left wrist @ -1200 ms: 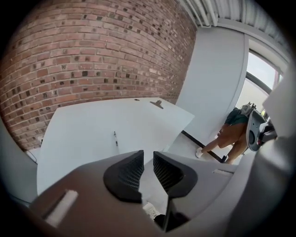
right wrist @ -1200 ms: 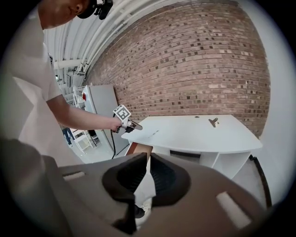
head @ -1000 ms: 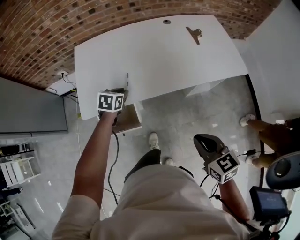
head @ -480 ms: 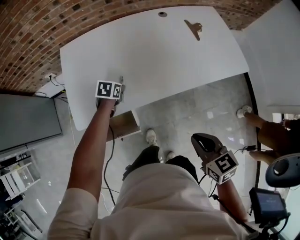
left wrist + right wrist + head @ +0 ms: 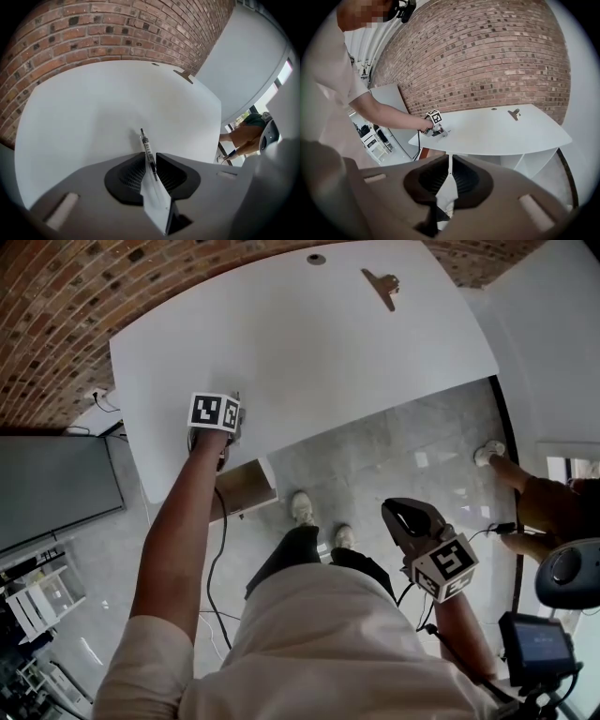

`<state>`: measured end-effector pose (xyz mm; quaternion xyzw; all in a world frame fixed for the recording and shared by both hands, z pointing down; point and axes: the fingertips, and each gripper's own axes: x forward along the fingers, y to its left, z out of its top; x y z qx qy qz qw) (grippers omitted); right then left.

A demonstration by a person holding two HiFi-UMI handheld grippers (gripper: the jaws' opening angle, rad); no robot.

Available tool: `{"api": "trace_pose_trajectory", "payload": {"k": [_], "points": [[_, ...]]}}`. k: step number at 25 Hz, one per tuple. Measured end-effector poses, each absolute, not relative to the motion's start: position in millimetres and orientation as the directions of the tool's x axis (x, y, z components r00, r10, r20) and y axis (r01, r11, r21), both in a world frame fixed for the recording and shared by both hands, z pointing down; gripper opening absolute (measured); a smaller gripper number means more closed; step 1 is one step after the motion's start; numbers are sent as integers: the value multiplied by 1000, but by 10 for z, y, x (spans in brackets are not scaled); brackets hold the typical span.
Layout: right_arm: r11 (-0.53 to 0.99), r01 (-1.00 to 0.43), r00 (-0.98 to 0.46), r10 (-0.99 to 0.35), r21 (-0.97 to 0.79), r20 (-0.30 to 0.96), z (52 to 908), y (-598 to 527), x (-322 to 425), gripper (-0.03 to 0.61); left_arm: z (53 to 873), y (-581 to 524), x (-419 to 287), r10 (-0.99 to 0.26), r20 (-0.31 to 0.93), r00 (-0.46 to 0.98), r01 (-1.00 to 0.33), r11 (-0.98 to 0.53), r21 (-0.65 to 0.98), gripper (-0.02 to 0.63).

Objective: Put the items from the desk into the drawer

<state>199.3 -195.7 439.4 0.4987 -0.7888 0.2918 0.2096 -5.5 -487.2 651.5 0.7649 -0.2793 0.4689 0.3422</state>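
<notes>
Pen [image 5: 146, 149] is clamped betw. the jaws of the left hand-held gripper [image 5: 149, 161], tip pointing fwd over the white desk [image 5: 328, 343], near its left front edge. Rear of the pen is hidden behind the jaw pads, so full length is not visible. Can't tell whether the tip touches the desk top or hangs just above it. In head view the pen is mostly covered by the gripper body and too small to make out.

Binder clip [image 5: 381, 285] lies at the far side of the desk, well apart from the pen. Near it, at the far edge, is a small dark round spot [image 5: 316, 259]; too small to say what it is.

Drawer [image 5: 242, 488] stands pulled out below the desk's front edge, just beside the left forearm. The desk top covers part of it, and its inside can't be read from here.

Right hand-held gripper [image 5: 449, 172] is held low in front of the body, well away from the desk, jaws together w/ nothing betw. them.

At the right edge of head view, another person's leg and shoe [image 5: 492, 454] show on the floor, the rest cut off by the frame.
</notes>
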Motion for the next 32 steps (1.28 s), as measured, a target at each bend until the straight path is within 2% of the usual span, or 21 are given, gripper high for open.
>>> {"api": "trace_pose_trajectory", "payload": {"k": [4, 15, 24, 32], "points": [[318, -919, -391, -670, -233, 631, 4345, -1908, 2098, 21, 6505, -4862, -61, -112, 902, 417, -761, -585, 280, 51], [413, -878, -470, -642, -243, 606, 4324, -1653, 2122, 22, 6152, -4524, -128, -251, 827, 503, -799, -499, 335, 49], [539, -805, -569, -587, -247, 576, 4325, -1272, 1941, 22, 5885, -3772, -572, -375, 780, 502, -847, -397, 354, 49], [607, -757, -616, -538, -242, 576, 4374, -886, 1839, 21, 5971, -2984, -925, -436, 762, 478, -875, -310, 372, 49]]}}
